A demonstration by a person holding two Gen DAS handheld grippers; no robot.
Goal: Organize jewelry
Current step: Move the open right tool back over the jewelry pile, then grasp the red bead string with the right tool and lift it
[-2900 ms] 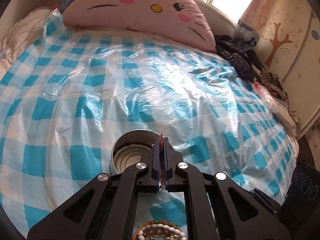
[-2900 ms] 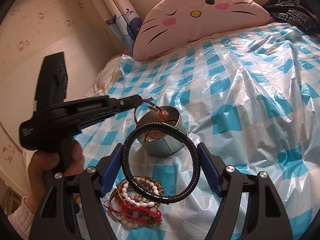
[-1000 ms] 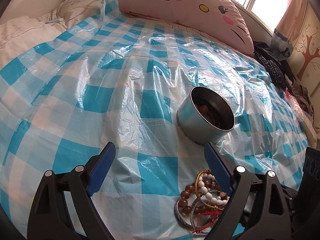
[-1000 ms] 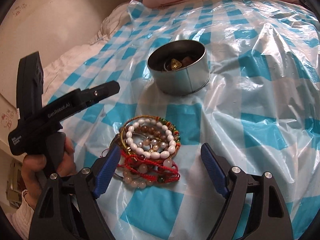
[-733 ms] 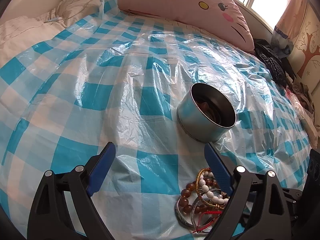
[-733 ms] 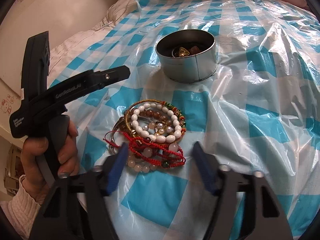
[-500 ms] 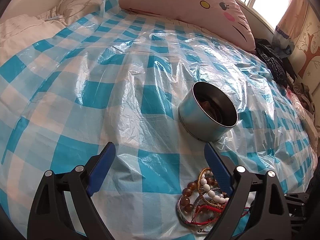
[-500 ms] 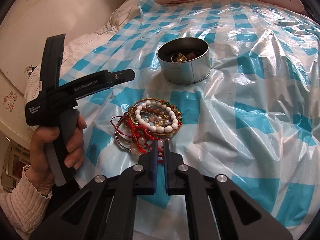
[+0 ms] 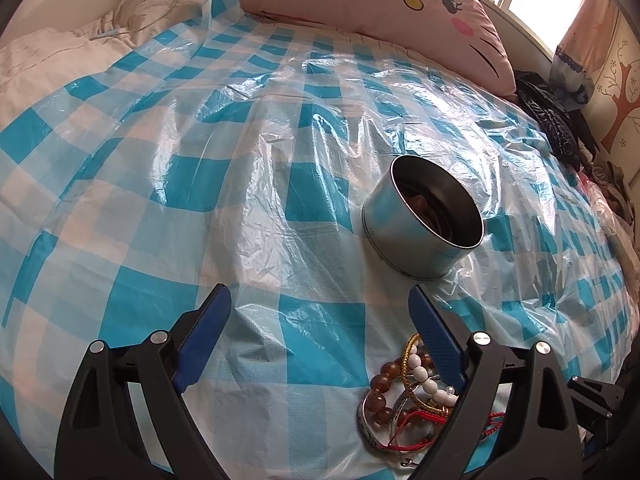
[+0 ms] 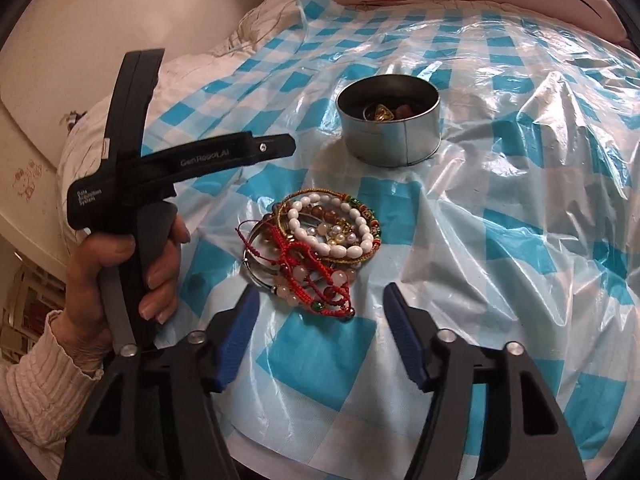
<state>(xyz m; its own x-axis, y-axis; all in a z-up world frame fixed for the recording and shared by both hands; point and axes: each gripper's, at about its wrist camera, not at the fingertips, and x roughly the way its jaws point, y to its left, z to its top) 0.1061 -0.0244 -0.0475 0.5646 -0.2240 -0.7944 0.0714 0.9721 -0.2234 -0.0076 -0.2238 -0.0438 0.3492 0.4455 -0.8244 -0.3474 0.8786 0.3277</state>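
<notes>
A round metal tin (image 10: 388,122) stands on the blue checked plastic sheet (image 10: 520,208) and holds some jewelry. It also shows in the left wrist view (image 9: 422,220). A pile of bracelets (image 10: 316,240), with white beads, brown beads and red cords, lies in front of the tin; it shows in the left wrist view (image 9: 408,396) too. My right gripper (image 10: 322,312) is open and empty just before the pile. My left gripper (image 9: 318,320) is open and empty, left of the pile; it appears in the right wrist view (image 10: 276,146), held in a hand.
A pink cat-face pillow (image 9: 360,0) lies at the head of the bed. White bedding (image 9: 60,52) is bunched at the left. Dark clothes (image 9: 548,116) lie at the right edge. The plastic sheet is wrinkled.
My right gripper dropped the black bracelet, closed briefly at the red cords, then opened again empty. My left gripper released its piece into the tin and drew back, open.
</notes>
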